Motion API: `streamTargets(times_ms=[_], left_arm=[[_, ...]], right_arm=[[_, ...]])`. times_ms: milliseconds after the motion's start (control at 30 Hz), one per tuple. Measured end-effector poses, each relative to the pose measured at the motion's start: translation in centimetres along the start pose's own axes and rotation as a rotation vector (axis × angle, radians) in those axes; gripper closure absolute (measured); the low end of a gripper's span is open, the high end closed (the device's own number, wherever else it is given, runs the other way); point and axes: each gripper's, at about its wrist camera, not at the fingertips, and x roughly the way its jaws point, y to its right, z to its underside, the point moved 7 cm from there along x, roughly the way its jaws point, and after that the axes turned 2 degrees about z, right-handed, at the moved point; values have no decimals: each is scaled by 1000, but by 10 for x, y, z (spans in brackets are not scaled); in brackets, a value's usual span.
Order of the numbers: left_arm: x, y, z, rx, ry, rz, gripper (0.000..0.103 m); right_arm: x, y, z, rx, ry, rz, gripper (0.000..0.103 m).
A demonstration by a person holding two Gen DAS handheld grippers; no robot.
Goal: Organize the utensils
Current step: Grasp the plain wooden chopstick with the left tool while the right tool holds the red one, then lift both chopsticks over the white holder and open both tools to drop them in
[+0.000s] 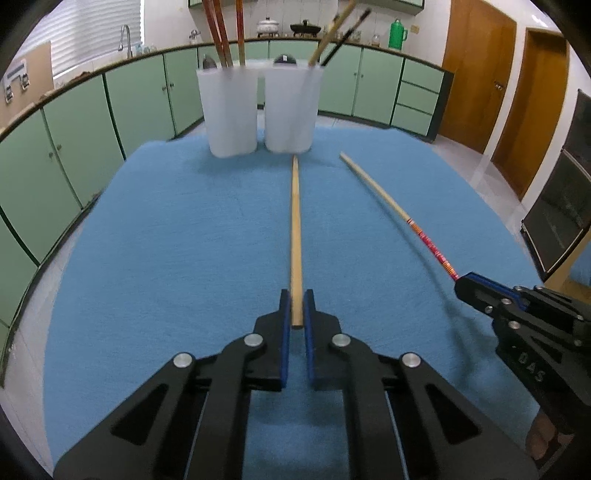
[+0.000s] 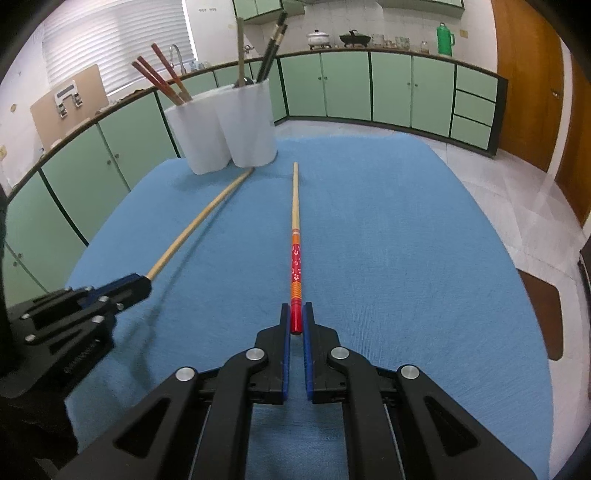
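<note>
My left gripper (image 1: 296,300) is shut on the near end of a plain wooden chopstick (image 1: 295,221). The chopstick runs straight ahead, and its far tip is close to the foot of the right white cup (image 1: 291,110). My right gripper (image 2: 296,311) is shut on the red end of a chopstick with a red and orange patterned handle (image 2: 295,258). Each gripper shows in the other's view: the right one (image 1: 461,285) at the right edge, the left one (image 2: 147,283) at the left. The left white cup (image 1: 232,110) holds reddish-brown chopsticks (image 1: 221,33).
Both cups (image 2: 221,129) stand side by side at the far end of the blue cloth (image 1: 166,240) that covers the table. The right cup holds pale and dark chopsticks (image 1: 332,29). Green cabinets (image 1: 74,147) ring the room, and wooden doors (image 1: 476,74) are at the right.
</note>
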Motion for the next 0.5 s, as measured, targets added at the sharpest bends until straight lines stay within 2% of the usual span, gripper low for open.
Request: streamTargets(times_ms=[267, 500], left_arm=[[-46, 1, -31, 8, 102, 8, 97], [-83, 3, -61, 14, 194, 25, 97]], right_arm=[[-31, -3, -25, -17, 63, -9, 97], [-65, -4, -65, -28, 141, -32, 97]])
